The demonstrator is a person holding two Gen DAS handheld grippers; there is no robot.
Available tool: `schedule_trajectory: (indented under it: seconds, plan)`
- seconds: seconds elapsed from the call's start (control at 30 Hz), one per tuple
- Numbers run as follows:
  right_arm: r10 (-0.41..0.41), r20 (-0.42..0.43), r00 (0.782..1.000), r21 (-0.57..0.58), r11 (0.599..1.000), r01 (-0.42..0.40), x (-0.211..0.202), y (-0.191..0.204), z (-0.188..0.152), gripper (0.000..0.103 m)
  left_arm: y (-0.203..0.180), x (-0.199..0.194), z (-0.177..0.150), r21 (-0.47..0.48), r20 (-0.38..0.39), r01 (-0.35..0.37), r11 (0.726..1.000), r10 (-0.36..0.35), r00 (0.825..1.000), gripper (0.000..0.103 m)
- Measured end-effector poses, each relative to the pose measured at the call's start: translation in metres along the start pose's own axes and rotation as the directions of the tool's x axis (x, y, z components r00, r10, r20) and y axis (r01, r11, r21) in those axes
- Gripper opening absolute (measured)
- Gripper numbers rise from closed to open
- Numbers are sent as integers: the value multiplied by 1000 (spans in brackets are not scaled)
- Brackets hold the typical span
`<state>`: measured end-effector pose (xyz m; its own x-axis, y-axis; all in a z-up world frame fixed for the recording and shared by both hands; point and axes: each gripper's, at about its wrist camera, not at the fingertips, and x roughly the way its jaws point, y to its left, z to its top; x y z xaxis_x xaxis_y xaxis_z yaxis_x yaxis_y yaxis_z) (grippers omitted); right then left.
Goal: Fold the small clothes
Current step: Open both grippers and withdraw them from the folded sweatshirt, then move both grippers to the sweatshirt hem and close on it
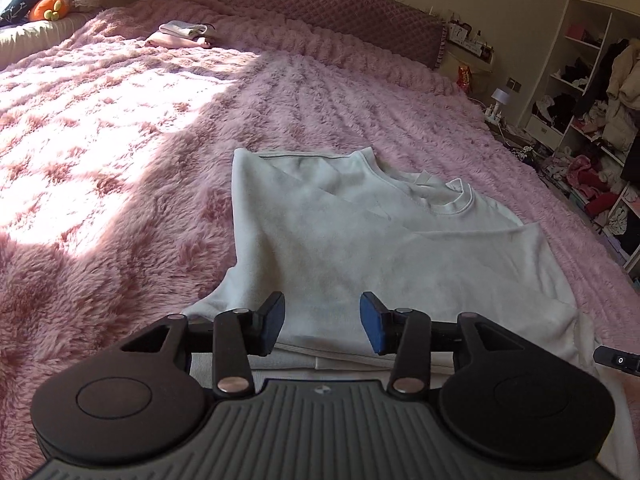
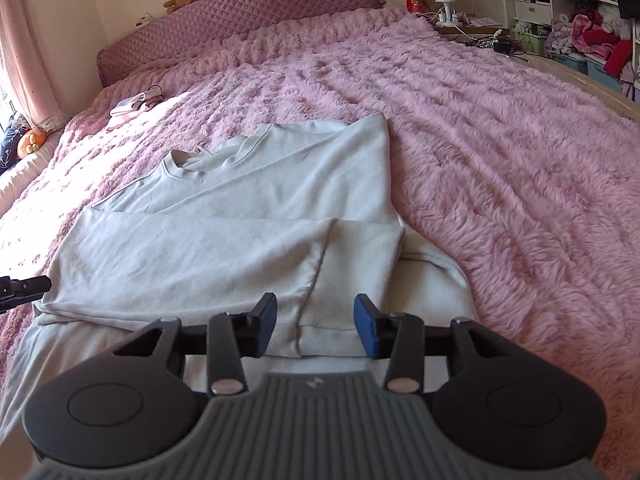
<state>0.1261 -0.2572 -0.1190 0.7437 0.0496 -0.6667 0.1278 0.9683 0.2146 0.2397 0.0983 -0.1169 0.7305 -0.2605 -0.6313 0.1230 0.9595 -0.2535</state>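
A white long-sleeved top (image 1: 360,240) lies flat on the pink fluffy bedspread (image 1: 100,160), collar away from me, both sleeves folded in over the body. My left gripper (image 1: 322,322) hovers open just above the top's near left part, nothing between its blue pads. In the right wrist view the same top (image 2: 224,232) fills the middle. My right gripper (image 2: 315,328) stands open over the folded sleeve's cuff (image 2: 316,332) at the near hem, its pads apart from the cloth. A tip of the left gripper (image 2: 24,286) shows at the left edge.
A small stack of folded clothes (image 1: 182,34) rests far back on the bed near the quilted headboard (image 1: 320,0). An orange plush toy (image 1: 48,8) sits at the far left. Open shelves with clothes (image 1: 592,120) stand on the right beyond the bed's edge.
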Motion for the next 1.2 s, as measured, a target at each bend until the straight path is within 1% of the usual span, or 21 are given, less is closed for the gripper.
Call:
schedule_trajectory:
  seconds: [0.07, 0.13, 0.2, 0.27, 0.3, 0.5, 0.67, 0.83, 0.97, 1.1, 1.2]
  plan:
    - [11, 11, 1000, -18, 1000, -11, -16, 3, 2, 43, -8, -19, 0, 11, 7, -21, 1000, 21, 1000, 69]
    - [24, 22, 999, -30, 999, -23, -36, 7, 2, 58, -19, -43, -1, 32, 11, -70, 997, 70, 997, 75]
    - [46, 26, 999, -43, 998, -45, -59, 10, 1, 59, -32, -66, -6, 64, 12, -128, 990, 128, 992, 84]
    - [59, 19, 998, -59, 997, -57, -77, 14, -2, 68, -41, -85, -12, 79, 7, -150, 986, 149, 989, 87]
    - [61, 26, 998, -70, 996, -59, -90, 16, -5, 73, -44, -94, -16, 78, 2, -144, 987, 144, 990, 87]
    - [77, 44, 996, -106, 992, -72, -150, 19, -28, 77, -59, -131, -42, 50, -51, -111, 993, 113, 992, 87]
    - [43, 37, 998, -96, 995, -39, -183, 6, -54, 77, -64, -151, -66, 25, -74, -84, 996, 85, 994, 87]
    - [1, 5, 1000, -85, 996, 0, -198, -15, -81, 77, -59, -161, -88, 7, -100, -100, 995, 100, 990, 87]
    - [-37, -29, 999, -75, 997, 34, -205, -32, -102, 77, -50, -168, -107, -4, -127, -130, 992, 128, 984, 87]
    - [-56, -57, 997, -80, 996, 51, -208, -46, -115, 77, -31, -172, -127, -25, -164, -146, 989, 140, 976, 87]
    - [-57, -71, 996, -87, 995, 51, -209, -54, -123, 77, -10, -179, -139, -68, -168, -147, 987, 134, 977, 87]
